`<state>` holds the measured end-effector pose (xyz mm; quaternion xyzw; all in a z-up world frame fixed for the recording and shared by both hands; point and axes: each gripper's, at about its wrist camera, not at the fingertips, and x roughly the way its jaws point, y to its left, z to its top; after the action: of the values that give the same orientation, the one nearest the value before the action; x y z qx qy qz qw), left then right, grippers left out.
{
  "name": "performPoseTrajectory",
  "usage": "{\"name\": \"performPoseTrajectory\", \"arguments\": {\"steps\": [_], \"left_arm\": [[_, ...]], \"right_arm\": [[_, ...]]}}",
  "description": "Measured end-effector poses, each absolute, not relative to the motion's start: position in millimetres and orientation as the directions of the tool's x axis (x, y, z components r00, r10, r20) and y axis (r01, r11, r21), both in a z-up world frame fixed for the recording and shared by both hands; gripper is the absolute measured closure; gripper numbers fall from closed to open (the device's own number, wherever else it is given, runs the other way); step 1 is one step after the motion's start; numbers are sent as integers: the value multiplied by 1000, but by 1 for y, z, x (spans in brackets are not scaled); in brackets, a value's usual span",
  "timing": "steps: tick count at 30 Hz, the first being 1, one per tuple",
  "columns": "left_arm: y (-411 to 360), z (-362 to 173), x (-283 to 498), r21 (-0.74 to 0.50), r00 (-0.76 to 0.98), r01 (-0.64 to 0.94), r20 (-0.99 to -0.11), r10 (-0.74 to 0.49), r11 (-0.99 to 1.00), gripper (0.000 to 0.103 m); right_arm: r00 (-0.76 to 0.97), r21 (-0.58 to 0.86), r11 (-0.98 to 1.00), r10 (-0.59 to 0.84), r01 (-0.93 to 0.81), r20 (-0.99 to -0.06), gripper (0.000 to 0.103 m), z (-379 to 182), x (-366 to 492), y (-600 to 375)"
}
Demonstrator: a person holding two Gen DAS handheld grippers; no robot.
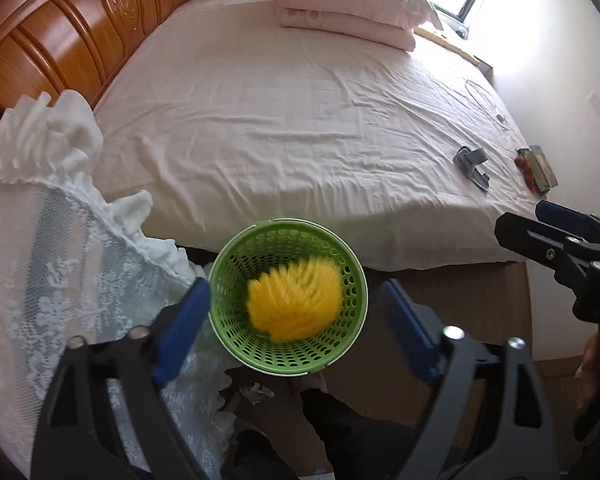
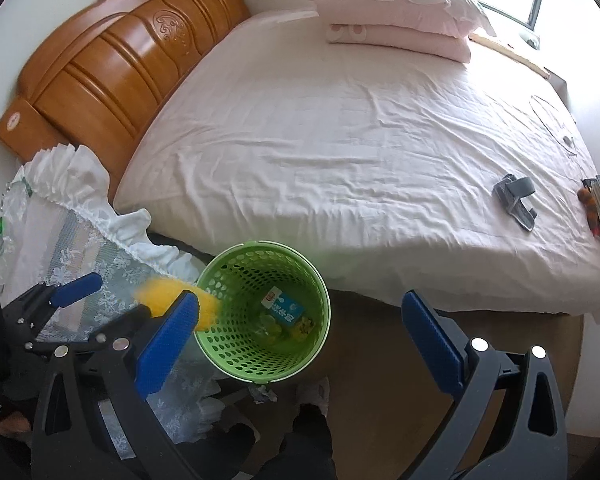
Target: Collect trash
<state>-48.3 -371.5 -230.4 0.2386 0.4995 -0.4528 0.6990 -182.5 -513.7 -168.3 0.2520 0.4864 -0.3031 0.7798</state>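
Note:
A green perforated waste basket (image 1: 228,280) stands on the floor against the bed's near edge. A fluffy yellow thing (image 1: 294,304), blurred, hangs loose over the basket's mouth. My left gripper (image 1: 296,320) is open right above it, its blue pads wide on either side and clear of it. In the right wrist view the yellow thing (image 2: 168,296) shows at the basket's (image 2: 236,344) left rim, beside one pad (image 2: 76,289) of the left gripper. My right gripper (image 2: 300,340) is open and empty over the basket. A blue-and-white carton (image 2: 282,306) lies inside the basket.
A crumpled paper scrap (image 2: 262,394) lies on the floor in front of the basket. A lace-covered stand (image 1: 60,260) crowds the basket's left. On the bed (image 1: 280,128) lie a grey object (image 1: 472,164) and a box of small things (image 1: 538,168) near its right edge, with folded pillows (image 1: 348,4) at the back.

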Motion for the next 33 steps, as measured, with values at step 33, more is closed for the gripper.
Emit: {"name": "performPoseTrajectory", "arguments": {"steps": [33], "left_arm": [[-160, -61, 22, -86, 526, 556, -734, -430, 827, 8]], "right_arm": [[603, 187, 907, -86, 376, -793, 2, -66, -56, -379]]}}
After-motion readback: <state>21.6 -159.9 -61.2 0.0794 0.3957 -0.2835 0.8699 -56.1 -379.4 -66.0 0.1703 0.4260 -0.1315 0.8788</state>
